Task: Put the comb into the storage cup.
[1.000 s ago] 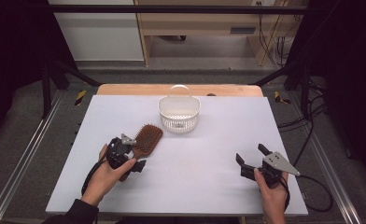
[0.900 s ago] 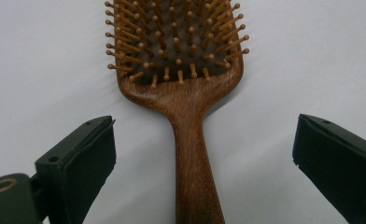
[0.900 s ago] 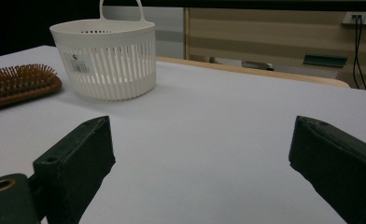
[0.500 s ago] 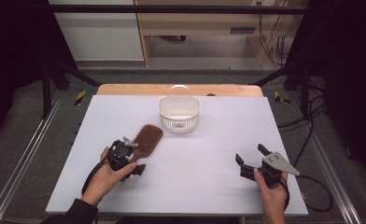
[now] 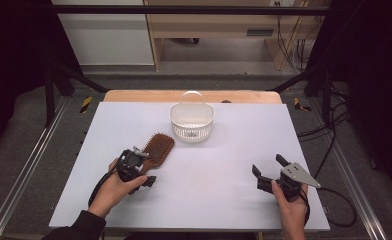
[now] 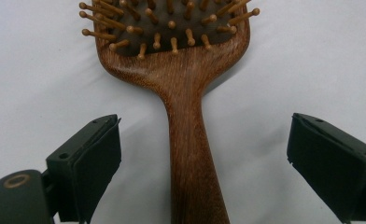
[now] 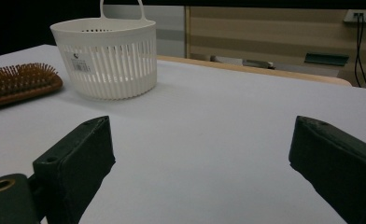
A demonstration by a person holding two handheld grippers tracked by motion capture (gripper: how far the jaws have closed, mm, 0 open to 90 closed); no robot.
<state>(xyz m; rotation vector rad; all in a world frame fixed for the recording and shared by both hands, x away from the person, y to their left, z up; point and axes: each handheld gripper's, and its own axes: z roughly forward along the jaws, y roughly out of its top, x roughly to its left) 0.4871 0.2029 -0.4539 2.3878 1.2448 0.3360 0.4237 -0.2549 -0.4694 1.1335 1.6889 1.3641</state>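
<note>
A brown wooden hairbrush (image 5: 159,147) lies bristles up on the white table (image 5: 224,150), left of centre. My left gripper (image 5: 143,167) hovers over its handle. In the left gripper view the handle (image 6: 190,158) runs up between the two black jaws, which stand wide apart and clear of it, so the left gripper (image 6: 203,140) is open. My right gripper (image 5: 268,166) rests near the front right, open with nothing between its fingers (image 7: 73,158). A white slotted basket (image 5: 191,131) with a handle stands at the back centre.
In the right gripper view the basket (image 7: 109,60) and the brush head (image 7: 17,84) sit far off to the left, with bare table between. A wooden strip (image 5: 134,95) edges the table's far side. A cable (image 5: 341,215) trails from the right gripper.
The left gripper has edged very slightly toward the near edge along the brush handle. The right gripper, brush and basket have stayed put.
</note>
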